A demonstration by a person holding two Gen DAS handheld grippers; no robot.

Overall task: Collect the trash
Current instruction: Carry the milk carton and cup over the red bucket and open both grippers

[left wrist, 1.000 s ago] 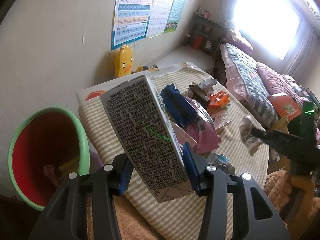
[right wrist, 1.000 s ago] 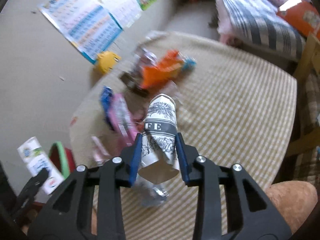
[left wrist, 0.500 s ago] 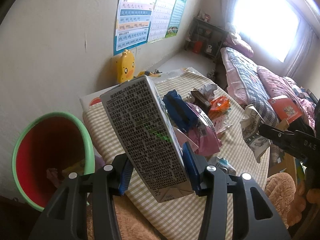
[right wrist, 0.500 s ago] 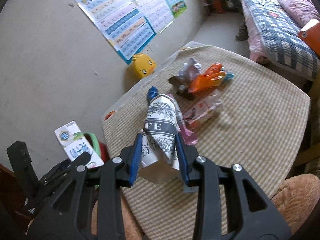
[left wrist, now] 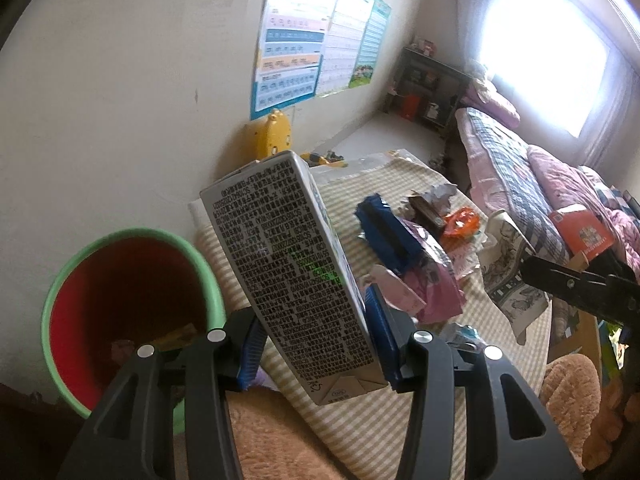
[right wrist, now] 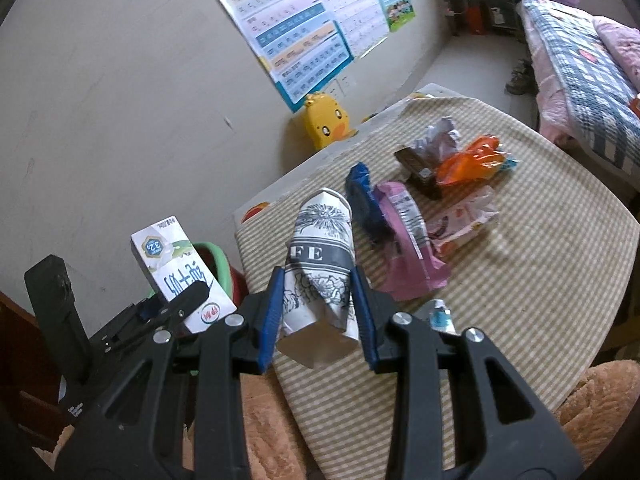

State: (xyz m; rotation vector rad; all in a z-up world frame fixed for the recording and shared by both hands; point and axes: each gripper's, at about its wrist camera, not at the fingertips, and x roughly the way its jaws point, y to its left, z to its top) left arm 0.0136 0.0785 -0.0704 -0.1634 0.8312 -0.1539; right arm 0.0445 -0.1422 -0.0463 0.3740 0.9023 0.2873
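My left gripper is shut on a white milk carton covered in black print, held tilted above the table's near-left edge. Just to its left stands a red bin with a green rim, some trash at its bottom. My right gripper is shut on a crushed paper cup printed with black drawings. In the right wrist view the carton and left gripper show at lower left, before the bin. The cup and the right gripper's dark fingers appear at the right of the left wrist view.
On the striped tablecloth lie a blue wrapper, a pink pouch, an orange wrapper, a brown bar and a small tube. A yellow duck toy sits by the wall. A bed is beyond.
The right gripper with the cup has moved left toward the carton and bin and has risen. The left gripper with the carton has drifted slightly; the bin looks nearer.
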